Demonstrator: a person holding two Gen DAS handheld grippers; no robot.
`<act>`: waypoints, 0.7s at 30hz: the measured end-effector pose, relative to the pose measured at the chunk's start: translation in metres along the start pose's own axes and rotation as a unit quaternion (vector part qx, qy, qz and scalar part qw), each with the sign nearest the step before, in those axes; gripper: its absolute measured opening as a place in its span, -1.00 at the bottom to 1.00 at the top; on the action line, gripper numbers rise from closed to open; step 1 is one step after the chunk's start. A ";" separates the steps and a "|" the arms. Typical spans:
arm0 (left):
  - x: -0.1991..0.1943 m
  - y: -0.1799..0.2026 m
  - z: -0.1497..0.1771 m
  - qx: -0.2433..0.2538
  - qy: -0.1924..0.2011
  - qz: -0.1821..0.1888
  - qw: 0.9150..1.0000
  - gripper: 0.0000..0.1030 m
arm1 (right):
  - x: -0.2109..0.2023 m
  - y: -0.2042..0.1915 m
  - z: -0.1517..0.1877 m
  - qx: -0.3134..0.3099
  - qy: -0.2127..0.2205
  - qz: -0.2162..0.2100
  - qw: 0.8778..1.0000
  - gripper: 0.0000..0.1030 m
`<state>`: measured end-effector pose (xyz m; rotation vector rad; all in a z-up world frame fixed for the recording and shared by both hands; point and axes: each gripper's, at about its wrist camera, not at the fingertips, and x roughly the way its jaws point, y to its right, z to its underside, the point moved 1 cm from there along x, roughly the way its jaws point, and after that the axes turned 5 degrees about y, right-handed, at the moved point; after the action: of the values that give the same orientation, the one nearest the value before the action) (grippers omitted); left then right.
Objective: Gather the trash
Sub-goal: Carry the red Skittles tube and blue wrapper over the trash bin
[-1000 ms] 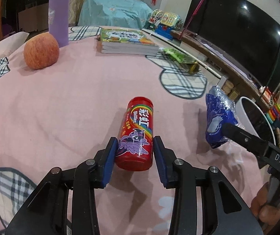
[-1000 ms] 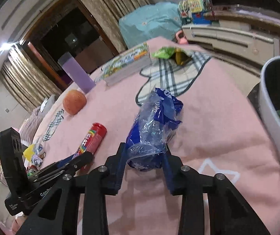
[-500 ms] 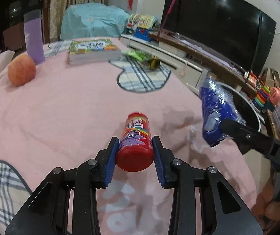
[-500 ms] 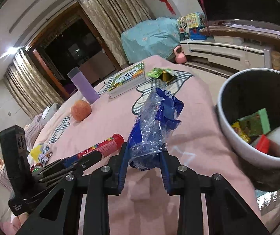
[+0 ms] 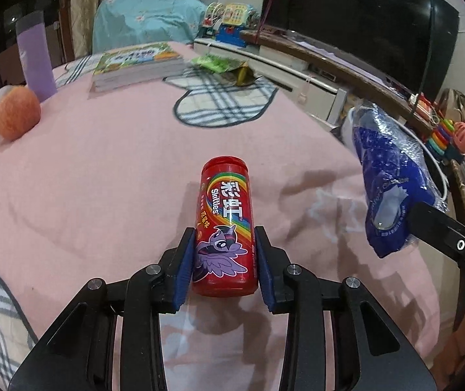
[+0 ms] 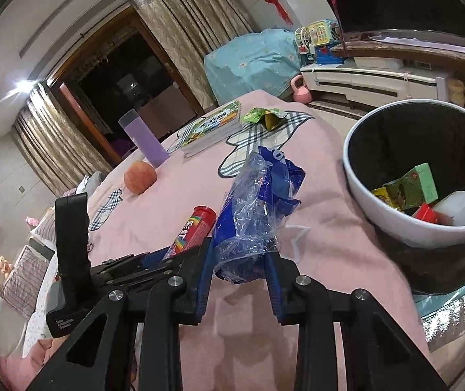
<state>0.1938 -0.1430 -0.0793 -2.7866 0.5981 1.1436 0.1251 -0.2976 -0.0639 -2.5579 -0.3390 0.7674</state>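
Note:
My left gripper (image 5: pixel 224 260) is shut on a red Skittles tube (image 5: pixel 224 224), held above the pink tablecloth (image 5: pixel 102 179) with its cap pointing away. The tube (image 6: pixel 196 224) also shows at centre left in the right wrist view. My right gripper (image 6: pixel 239 260) is shut on a crumpled blue and clear plastic wrapper (image 6: pixel 258 208), which hangs at the right in the left wrist view as a blue wrapper (image 5: pixel 388 179). A white bin (image 6: pixel 362 202) with a dark liner stands just right of the wrapper, beyond the table edge, with several pieces of packaging inside.
On the table's far side lie a green snack wrapper (image 5: pixel 222 65), a stack of books (image 5: pixel 134 65), an apple (image 5: pixel 17 117) and a tall purple cup (image 5: pixel 35 58). A TV (image 5: pixel 362 22) on a low cabinet runs along the right. The left gripper's body (image 6: pixel 73 260) stands left of mine.
Both grippers have carried their items rightward toward the table's edge. The tube is lifted off the cloth and the bin has come into fuller view beside the wrapper.

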 end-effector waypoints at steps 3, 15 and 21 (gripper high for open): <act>-0.007 0.013 -0.003 0.012 0.009 0.008 1.000 -0.35 | -0.008 0.004 -0.004 -0.001 0.007 0.003 1.000 -0.41; -0.018 0.059 -0.020 0.042 0.027 0.042 0.998 -0.35 | -0.034 0.025 -0.011 0.003 0.028 0.025 0.999 -0.41; -0.018 0.074 -0.027 0.050 0.029 0.052 0.997 -0.35 | -0.046 0.038 -0.014 0.006 0.035 0.037 0.999 -0.41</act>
<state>0.1717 -0.2104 -0.0417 -2.7409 0.7926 1.0207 0.0998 -0.3518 -0.0502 -2.5914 -0.2193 0.7018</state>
